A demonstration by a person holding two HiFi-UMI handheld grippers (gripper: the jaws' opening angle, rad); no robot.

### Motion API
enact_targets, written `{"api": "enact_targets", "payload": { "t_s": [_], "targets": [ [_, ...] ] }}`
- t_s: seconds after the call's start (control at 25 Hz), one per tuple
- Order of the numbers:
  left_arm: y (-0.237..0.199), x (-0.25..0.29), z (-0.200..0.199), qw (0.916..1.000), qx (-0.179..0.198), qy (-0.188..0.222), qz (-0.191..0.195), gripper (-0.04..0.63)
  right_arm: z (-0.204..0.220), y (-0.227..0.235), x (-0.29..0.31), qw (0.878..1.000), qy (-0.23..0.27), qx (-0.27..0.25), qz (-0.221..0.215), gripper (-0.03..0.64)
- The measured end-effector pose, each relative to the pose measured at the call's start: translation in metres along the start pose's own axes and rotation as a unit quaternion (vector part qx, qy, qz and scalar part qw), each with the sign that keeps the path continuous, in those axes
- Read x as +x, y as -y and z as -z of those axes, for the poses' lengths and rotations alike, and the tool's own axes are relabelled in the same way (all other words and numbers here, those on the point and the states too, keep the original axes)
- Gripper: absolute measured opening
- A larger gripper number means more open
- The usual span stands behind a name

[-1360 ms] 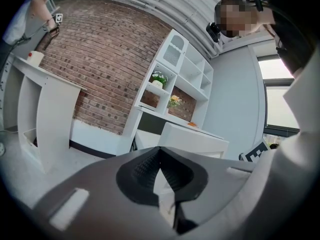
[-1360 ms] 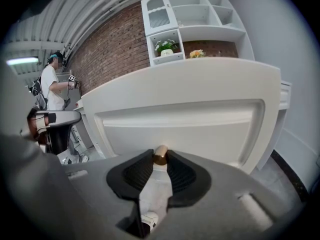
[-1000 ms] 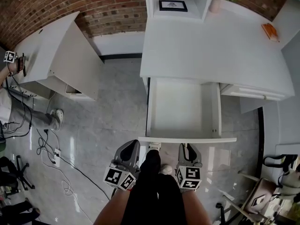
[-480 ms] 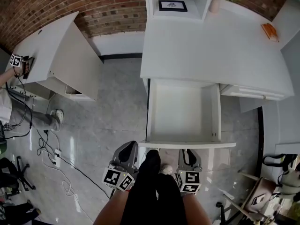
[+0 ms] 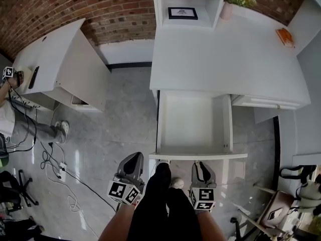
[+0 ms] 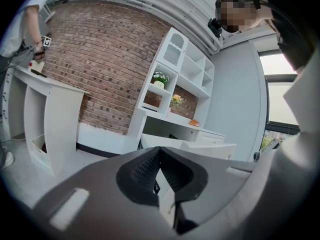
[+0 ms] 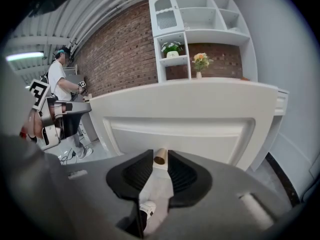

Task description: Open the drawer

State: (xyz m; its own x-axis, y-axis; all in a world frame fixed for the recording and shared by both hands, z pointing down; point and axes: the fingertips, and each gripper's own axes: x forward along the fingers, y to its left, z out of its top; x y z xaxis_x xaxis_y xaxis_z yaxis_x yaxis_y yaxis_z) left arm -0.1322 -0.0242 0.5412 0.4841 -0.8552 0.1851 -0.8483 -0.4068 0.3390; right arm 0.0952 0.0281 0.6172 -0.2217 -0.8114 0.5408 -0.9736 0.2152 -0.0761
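Observation:
The white drawer (image 5: 193,122) under the desk stands pulled out and I see nothing inside it. Its front panel (image 5: 198,156) faces me. My right gripper (image 5: 201,165) hovers just before that panel. In the right gripper view its jaws (image 7: 160,152) have just been opening; the brass knob (image 7: 160,157) sits between the tips with slim gaps either side. My left gripper (image 5: 135,158) hangs left of the drawer over the floor, its tips (image 6: 159,148) together on nothing.
The white desk (image 5: 225,49) carries a shelf unit with a framed picture (image 5: 183,12), a flower vase (image 5: 231,4) and an orange item (image 5: 287,36). A second white desk (image 5: 60,69) and a person (image 5: 7,114) are at left. Cables (image 5: 55,159) lie on the floor.
The right gripper has drawn back a little from the drawer front, so a small gap now shows between them. The left gripper has barely shifted.

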Motion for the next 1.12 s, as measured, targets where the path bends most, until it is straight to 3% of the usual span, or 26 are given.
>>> {"api": "enact_targets", "payload": {
  "t_s": [0.24,0.44,0.88,1.12],
  "targets": [
    [0.015,-0.004,-0.027,0.9999,0.012,0.009,0.001,0.002,-0.045,0.008,-0.043,0.999,0.038,-0.013,-0.001,0.08],
    [0.033,-0.009,-0.049,0.9995,0.028,0.012,0.011,0.002,-0.086,0.014,-0.073,0.996,0.087,-0.019,-0.002,0.01],
    [0.107,-0.003,-0.093,0.9956,0.038,0.033,0.079,0.002,-0.164,0.013,-0.109,0.987,0.156,-0.026,-0.032,0.003],
    [0.125,-0.003,-0.122,0.9939,0.037,0.057,0.087,0.002,-0.196,0.003,-0.123,0.983,0.175,-0.025,-0.057,0.003]
  ]
}}
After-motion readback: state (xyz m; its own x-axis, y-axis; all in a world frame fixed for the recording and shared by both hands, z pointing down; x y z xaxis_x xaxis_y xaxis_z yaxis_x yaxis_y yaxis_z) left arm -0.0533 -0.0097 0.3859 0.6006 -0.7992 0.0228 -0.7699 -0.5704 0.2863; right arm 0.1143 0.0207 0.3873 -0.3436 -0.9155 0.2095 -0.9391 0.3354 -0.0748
